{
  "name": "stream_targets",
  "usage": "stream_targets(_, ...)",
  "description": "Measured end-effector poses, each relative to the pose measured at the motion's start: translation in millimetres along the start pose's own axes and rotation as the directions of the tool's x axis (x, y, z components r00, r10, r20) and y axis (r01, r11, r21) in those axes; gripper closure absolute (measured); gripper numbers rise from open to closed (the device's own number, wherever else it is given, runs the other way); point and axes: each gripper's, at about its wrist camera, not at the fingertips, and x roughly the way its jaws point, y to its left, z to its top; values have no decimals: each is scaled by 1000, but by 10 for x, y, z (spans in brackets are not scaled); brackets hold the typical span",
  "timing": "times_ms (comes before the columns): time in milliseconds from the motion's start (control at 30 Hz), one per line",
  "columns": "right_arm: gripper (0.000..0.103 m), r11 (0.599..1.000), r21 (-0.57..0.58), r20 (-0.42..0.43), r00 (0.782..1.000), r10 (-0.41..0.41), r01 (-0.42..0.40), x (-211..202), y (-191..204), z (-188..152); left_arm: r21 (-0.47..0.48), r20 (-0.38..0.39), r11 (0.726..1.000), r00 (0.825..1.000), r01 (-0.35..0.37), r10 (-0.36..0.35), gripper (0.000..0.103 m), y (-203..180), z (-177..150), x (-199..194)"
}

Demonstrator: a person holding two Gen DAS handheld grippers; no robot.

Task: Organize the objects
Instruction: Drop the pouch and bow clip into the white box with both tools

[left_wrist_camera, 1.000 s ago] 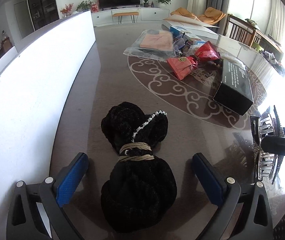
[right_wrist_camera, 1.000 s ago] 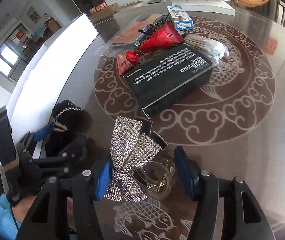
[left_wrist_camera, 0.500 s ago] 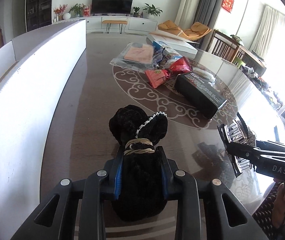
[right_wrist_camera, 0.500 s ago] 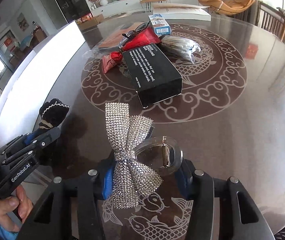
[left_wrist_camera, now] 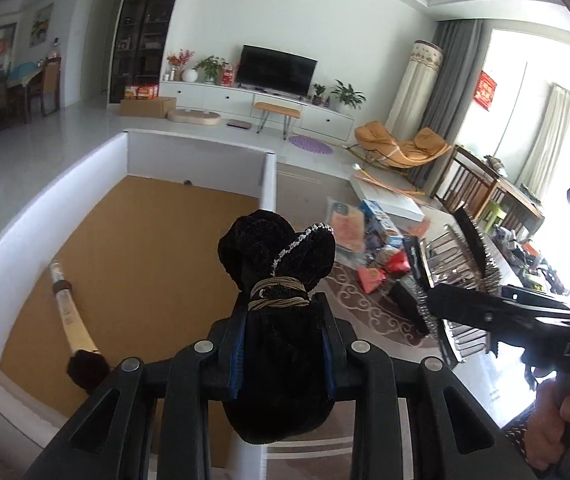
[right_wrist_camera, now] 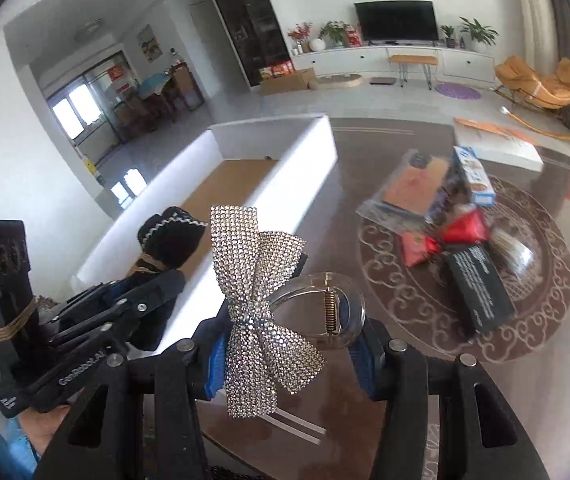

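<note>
Because the white box (left_wrist_camera: 269, 184) with its brown floor is the place everything here seems bound for, what counts is how each held item lies relative to its near wall.

In the left wrist view, the left gripper (left_wrist_camera: 281, 344) is pinched on the black velvet hair piece (left_wrist_camera: 277, 280), whose long axis runs straight out along the fingers, with the cord-wrapped waist just past the tips. It hangs over the box's near corner, the brown floor lying ahead and to the left. A long pale stick with a dark tuft (left_wrist_camera: 73, 324) already lies on that floor beside the left wall.

In the right wrist view, the right gripper (right_wrist_camera: 289, 356) is clamped on the rhinestone bow hair clip (right_wrist_camera: 261, 300), bow standing upright, clear claw ring to its right. It hangs over the dark table (right_wrist_camera: 405, 400), on the table side of the box's (right_wrist_camera: 309, 152) wall. The left gripper (right_wrist_camera: 125, 308) looks nearer the opening, so I judge it should release first.
</note>
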Motion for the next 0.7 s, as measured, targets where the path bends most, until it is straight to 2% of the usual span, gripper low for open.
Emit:
stream_targets(100, 52, 993, -90, -11, 997, 76, -77, 226, 533, 199, -55, -44, 991, 991, -126, 123, 73, 505, 48, 64)
stream_targets(167, 52, 985, -130, -34, 994, 106, -110, 443, 805, 264, -88, -90, 974, 976, -207, 199, 73, 773, 11, 116)
stream_targets(233, 52, 979, -127, -78, 986, 148, -157, 686, 992, 267, -118, -144, 954, 956, -275, 257, 68, 989, -37, 197)
stream_targets(267, 51, 977, -124, -104, 982, 160, -173, 813, 1061, 254, -132, -176, 945, 945, -299, 275, 59, 1080, -56, 244)
stream_targets(300, 50, 976, -122, -132, 978, 162, -178, 945, 1112, 237, -145, -197, 937, 938, -317, 286, 44, 1150, -78, 298)
stream_targets(333, 38, 976, -118, -157, 974, 163, -182, 1058, 1139, 216, -158, -208, 930, 932, -332, 298, 35, 1208, -90, 320)
stream_targets(367, 22, 977, -113, -172, 972, 159, -180, 1134, 1148, 196, -168, -204, 924, 930, -342, 307, 24, 1229, -104, 336)
stream_targets(400, 18, 979, -103, -170, 973, 156, -175, 1153, 1141, 188, -176, -188, 922, 932, -344, 311, 24, 1229, -108, 336)
stream_targets(500, 16, 982, -99, -102, 983, 151, -161, 998, 996, 120, -170, -137, 928, 941, -331, 311, 23, 1084, -133, 289)
stream_targets(567, 7, 987, -109, -40, 992, 117, -121, 821, 834, 34, -153, -99, 942, 953, -300, 287, 23, 905, -140, 243)
stream_targets(633, 0, 993, -112, 24, 999, 48, -45, 651, 596, -111, -125, -68, 965, 973, -229, 222, 23, 660, -148, 237)
stream_targets(700, 0, 992, -109, 64, 996, -55, 62, 521, 297, -317, -78, -50, 988, 990, -134, 130, 23, 333, -162, 235)
